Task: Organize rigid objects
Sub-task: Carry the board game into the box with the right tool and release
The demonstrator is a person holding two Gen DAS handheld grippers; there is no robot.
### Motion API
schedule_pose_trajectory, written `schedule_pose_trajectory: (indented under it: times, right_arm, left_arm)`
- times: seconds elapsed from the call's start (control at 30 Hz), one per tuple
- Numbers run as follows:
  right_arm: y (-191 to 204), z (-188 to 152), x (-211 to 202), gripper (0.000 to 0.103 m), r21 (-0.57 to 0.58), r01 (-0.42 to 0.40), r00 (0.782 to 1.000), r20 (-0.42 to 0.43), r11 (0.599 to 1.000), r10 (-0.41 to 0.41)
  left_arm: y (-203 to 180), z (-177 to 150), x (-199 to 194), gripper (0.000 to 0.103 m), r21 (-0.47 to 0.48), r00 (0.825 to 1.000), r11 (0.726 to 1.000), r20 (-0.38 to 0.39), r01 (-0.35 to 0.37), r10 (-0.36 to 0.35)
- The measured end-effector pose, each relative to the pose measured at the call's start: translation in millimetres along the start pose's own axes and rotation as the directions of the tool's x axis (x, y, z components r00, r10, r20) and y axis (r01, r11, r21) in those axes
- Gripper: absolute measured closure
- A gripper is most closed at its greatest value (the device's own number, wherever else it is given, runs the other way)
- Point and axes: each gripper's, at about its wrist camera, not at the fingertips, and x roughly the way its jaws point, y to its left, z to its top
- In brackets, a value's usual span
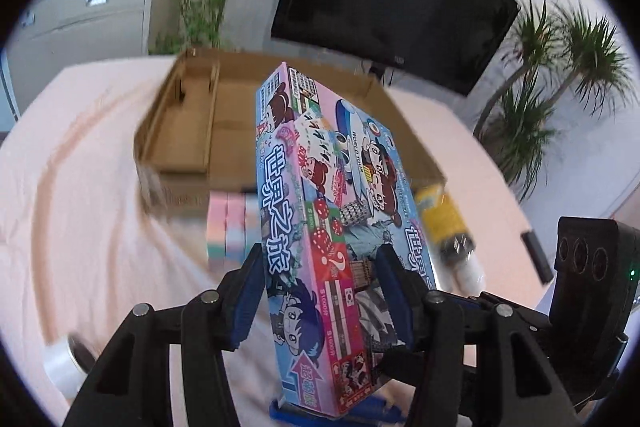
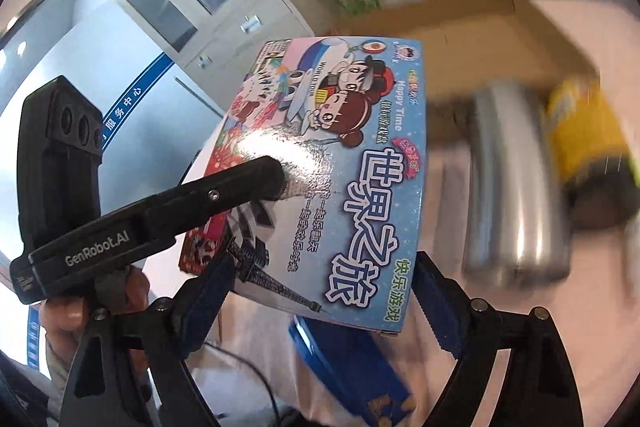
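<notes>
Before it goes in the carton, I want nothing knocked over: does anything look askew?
Yes: the game box hangs tilted above the table, clamped by the left gripper, with the right gripper straddling its end. The yellow bottle lies on its side.

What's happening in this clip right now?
A person with a gripper in each hand is holding a colourful board game box up off the pink-covered table. The left gripper is clamped across it; the right gripper grips the same box from the other side. An open cardboard box sits just behind. A yellow bottle, pastel blocks and a silver cylinder lie on the table.
</notes>
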Motion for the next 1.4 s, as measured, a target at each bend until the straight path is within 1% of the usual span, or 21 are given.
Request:
schedule_pose_trajectory:
  times: [0.13,0.2,0.27,0.4,0.5,0.67,0.8,0.87,0.9,0.93,0.97,1.07,1.1,1.17,1.2,1.23,1.27,1.3,1.33,1.37,1.4]
  right_arm:
    - [5.6,45.8,-4.4,0.016,-0.038,0.013,1.000,0.029,0.999,-0.012]
    - [5.7,76.7,4.0,0.016,-0.044,0.007,1.000,0.023,0.999,-0.006]
    - [9.9,106.4,23.2,0.016,-0.052,0.021,1.000,0.012,0.998,-0.021]
    - [-6.1,158.6,57.3,0.016,-0.016,0.020,0.999,-0.035,1.000,-0.020]
    - [-25.3,184.1,88.2,0.016,0.020,0.021,0.995,-0.094,1.000,-0.019]
    - [-56.1,198.3,134.2,0.016,0.074,0.036,0.981,-0.192,0.997,-0.021]
    - [-75.5,192.4,161.9,0.016,0.130,0.042,0.965,-0.262,0.991,-0.007]
    - [-79.7,188.8,170.5,0.016,0.140,0.056,0.956,-0.294,0.989,-0.013]
    - [-79.4,191.4,173.6,0.016,0.134,0.071,0.950,-0.311,0.989,-0.026]
    - [-77.7,192.3,173.7,0.017,0.111,0.084,0.945,-0.324,0.990,-0.044]
    - [-78.6,191.2,172.1,0.018,0.091,0.081,0.942,-0.333,0.993,-0.046]
    - [-73.7,195.5,172.5,0.019,0.071,0.070,0.938,-0.345,0.995,-0.042]
    - [-78.8,200.9,174.2,0.019,0.078,0.086,0.939,-0.340,0.993,-0.054]
    - [-84.5,196.4,182.6,0.019,0.095,0.116,0.935,-0.347,0.989,-0.076]
    - [-92.6,198.5,192.7,0.025,0.118,0.146,0.926,-0.365,0.982,-0.094]
    - [-93.5,193.5,197.8,0.029,0.124,0.168,0.919,-0.379,0.978,-0.110]
    - [-94.4,190.9,206.6,0.040,0.121,0.175,0.910,-0.398,0.977,-0.114]
    - [-94.6,188.4,209.1,0.042,0.112,0.176,0.907,-0.404,0.978,-0.117]
    - [-90.3,187.5,208.9,0.042,0.087,0.188,0.910,-0.390,0.978,-0.140]
    - [-84.1,187.4,201.4,0.041,0.057,0.188,0.919,-0.362,0.980,-0.156]
    - [-80.0,185.6,193.7,0.042,0.035,0.182,0.926,-0.341,0.983,-0.160]
  left_arm:
    - [6.1,42.3,8.6,0.049,0.019,0.999,1.000,0.037,0.012,-0.012]
    - [12.3,63.6,18.1,0.049,0.009,0.999,1.000,0.045,0.016,-0.016]
    - [18.6,83.7,31.7,0.049,0.005,0.999,1.000,0.043,0.020,-0.020]
    - [33.7,113.8,69.1,0.049,-0.021,1.000,1.000,-0.003,0.013,-0.013]
    - [48.0,121.4,92.7,0.049,-0.047,0.999,0.999,-0.043,0.005,-0.007]
    - [72.6,120.6,136.6,0.049,-0.091,0.991,0.996,-0.133,-0.006,-0.006]
    - [85.6,106.8,160.5,0.048,-0.105,0.977,0.994,-0.215,-0.028,0.005]
    - [87.2,101.2,162.7,0.048,-0.092,0.972,0.995,-0.233,-0.036,0.014]
    - [86.3,99.4,161.5,0.049,-0.072,0.971,0.996,-0.237,-0.050,0.031]
    - [85.5,98.3,159.2,0.052,-0.058,0.969,0.996,-0.243,-0.061,0.045]
    - [85.2,96.0,154.8,0.052,-0.038,0.967,0.996,-0.243,-0.083,0.072]
    - [90.9,89.8,136.2,0.050,-0.033,0.974,0.993,-0.201,-0.110,0.101]
    - [93.2,87.1,129.6,0.050,-0.036,0.976,0.992,-0.190,-0.118,0.109]
    - [97.3,82.5,114.5,0.050,-0.043,0.980,0.991,-0.160,-0.125,0.116]
    - [97.2,83.1,107.7,0.050,-0.034,0.983,0.991,-0.139,-0.129,0.123]
    - [94.3,80.9,95.8,0.050,-0.017,0.986,0.990,-0.099,-0.140,0.138]
    - [92.0,79.4,87.9,0.050,-0.005,0.987,0.989,-0.068,-0.147,0.146]
    - [88.6,78.7,77.1,0.050,0.008,0.987,0.988,-0.025,-0.156,0.156]
    - [84.1,75.5,63.1,0.045,0.019,0.983,0.983,0.032,-0.180,0.180]
    - [80.5,74.1,53.0,0.027,0.016,0.974,0.977,0.074,-0.214,0.212]
    - [77.9,69.9,41.1,0.016,0.001,0.960,0.967,0.123,-0.254,0.252]
